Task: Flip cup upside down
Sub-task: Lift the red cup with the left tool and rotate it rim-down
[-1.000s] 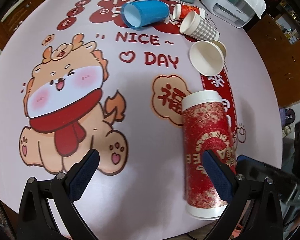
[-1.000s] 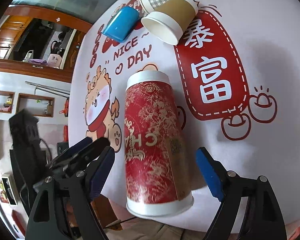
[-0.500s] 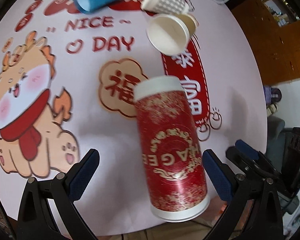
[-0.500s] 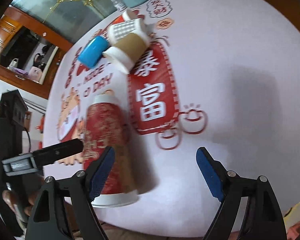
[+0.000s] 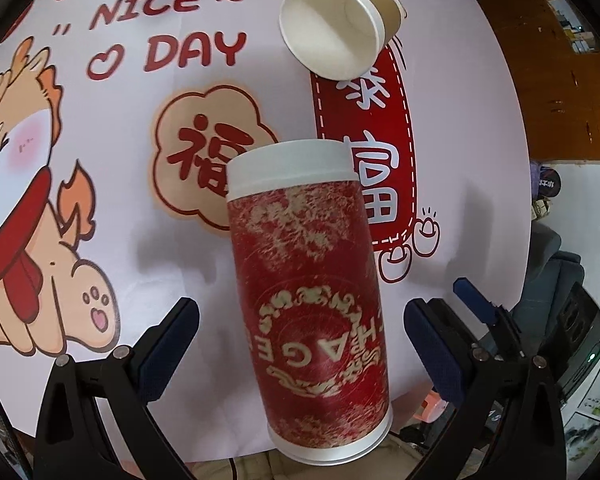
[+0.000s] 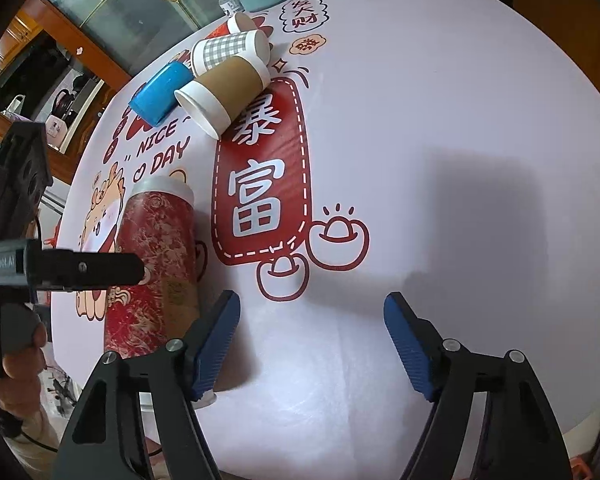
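Red cup [image 5: 308, 304] lies on its side at six o'clock on the table [image 6: 420, 120], between the spread jaws of the left gripper [image 5: 300, 336]; right gripper [image 6: 312, 340] hangs wide too; next, squeeze and upend

Bright, even daylight; both views are sharp but bulge fisheye-fashion, with black corners. A broad soft shadow darkens the pale printed tablecloth [image 6: 480, 128] in the right view.
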Motion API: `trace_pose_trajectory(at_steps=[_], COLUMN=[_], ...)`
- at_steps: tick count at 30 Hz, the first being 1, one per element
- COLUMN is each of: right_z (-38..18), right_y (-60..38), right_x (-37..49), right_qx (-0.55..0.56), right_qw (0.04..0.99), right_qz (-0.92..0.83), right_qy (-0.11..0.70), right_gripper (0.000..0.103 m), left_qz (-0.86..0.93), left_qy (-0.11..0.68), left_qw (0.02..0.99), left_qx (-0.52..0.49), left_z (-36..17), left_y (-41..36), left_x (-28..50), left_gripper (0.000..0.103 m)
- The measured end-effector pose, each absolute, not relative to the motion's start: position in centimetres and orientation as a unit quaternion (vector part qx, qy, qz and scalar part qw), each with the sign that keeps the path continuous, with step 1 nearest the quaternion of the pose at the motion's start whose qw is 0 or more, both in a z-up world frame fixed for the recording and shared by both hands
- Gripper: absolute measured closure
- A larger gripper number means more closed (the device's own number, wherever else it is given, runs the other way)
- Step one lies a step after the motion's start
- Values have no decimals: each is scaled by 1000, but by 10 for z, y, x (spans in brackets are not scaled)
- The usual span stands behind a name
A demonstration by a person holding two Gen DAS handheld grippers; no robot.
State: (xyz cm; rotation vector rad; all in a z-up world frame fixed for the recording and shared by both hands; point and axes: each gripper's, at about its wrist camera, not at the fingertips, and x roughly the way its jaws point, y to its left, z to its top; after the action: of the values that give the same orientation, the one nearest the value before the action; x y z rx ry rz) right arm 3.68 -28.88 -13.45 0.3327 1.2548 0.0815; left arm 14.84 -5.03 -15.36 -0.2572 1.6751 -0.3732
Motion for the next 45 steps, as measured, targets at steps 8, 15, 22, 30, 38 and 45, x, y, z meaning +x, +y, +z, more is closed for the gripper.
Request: trace_pose_trajectory(at_steps=[8, 15, 22, 30, 38, 45], right_z=[-147, -150, -152, -146, -138, -129], right_y=[-287, -290, -288, -286, -290, -294], right_x=[32, 29, 28, 24, 26, 28], right_qx=[162, 177, 186, 186, 189, 183], right_qw=[797, 801, 799, 805, 811, 824], right_qz=[45, 54, 66, 69, 67, 53], right_qy=[580, 570, 567, 559, 550, 534], right_gripper=[27, 27, 27, 27, 27, 27], left_qz=[-175, -175, -170, -181, -175, -143], left_qy=[761, 782, 765, 703, 601, 461], left_qw=[617, 593, 618, 686, 780, 875], left_qx=[-100, -82, -65, -39, -19, 34], left_z=[-164, -178, -161, -120, -66, -41], left_y=[-64, -75, -73, -78, -68, -70], left_x=[157, 156, 155, 144, 133, 92], left_gripper=[8, 26, 27, 27, 27, 27])
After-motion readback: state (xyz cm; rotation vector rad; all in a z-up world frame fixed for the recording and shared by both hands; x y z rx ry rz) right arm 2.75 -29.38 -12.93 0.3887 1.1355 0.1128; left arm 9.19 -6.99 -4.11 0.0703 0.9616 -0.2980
